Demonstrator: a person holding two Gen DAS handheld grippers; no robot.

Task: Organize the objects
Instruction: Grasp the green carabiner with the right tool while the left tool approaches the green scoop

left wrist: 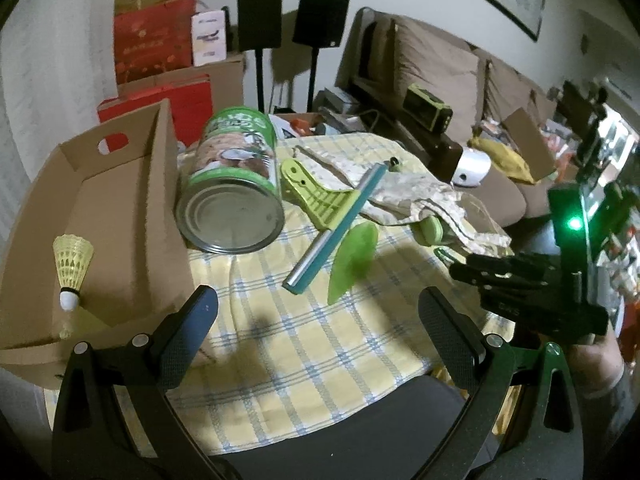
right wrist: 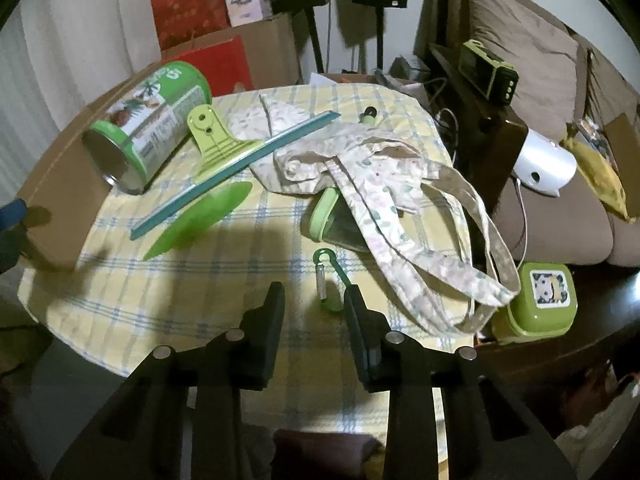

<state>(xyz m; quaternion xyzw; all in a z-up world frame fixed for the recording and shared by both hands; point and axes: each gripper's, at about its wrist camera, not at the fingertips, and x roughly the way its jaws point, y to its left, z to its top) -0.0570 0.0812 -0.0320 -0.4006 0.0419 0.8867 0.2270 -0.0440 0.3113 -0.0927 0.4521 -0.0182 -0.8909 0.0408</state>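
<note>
A cardboard box [left wrist: 120, 200] stands at the left of a checked cloth [left wrist: 304, 344]; a yellow shuttlecock [left wrist: 72, 268] lies in it. A green tin can [left wrist: 236, 184] lies on its side beside the box, also in the right wrist view [right wrist: 148, 120]. A green squeegee [left wrist: 332, 208] and a green flat scoop [left wrist: 354, 260] lie mid-table. A floral cloth bag [right wrist: 380, 184] covers a green-lidded container [right wrist: 332, 220]. A green carabiner [right wrist: 330, 276] lies just ahead of my right gripper [right wrist: 314, 304], which is open and empty. My left gripper [left wrist: 316, 312] is open wide and empty above the cloth.
A green lunch box [right wrist: 536, 300] sits at the table's right edge. A brown sofa [right wrist: 540, 60] with clutter runs along the right. Red and cardboard boxes [left wrist: 156, 44] and two speaker stands [left wrist: 260, 20] stand behind the table.
</note>
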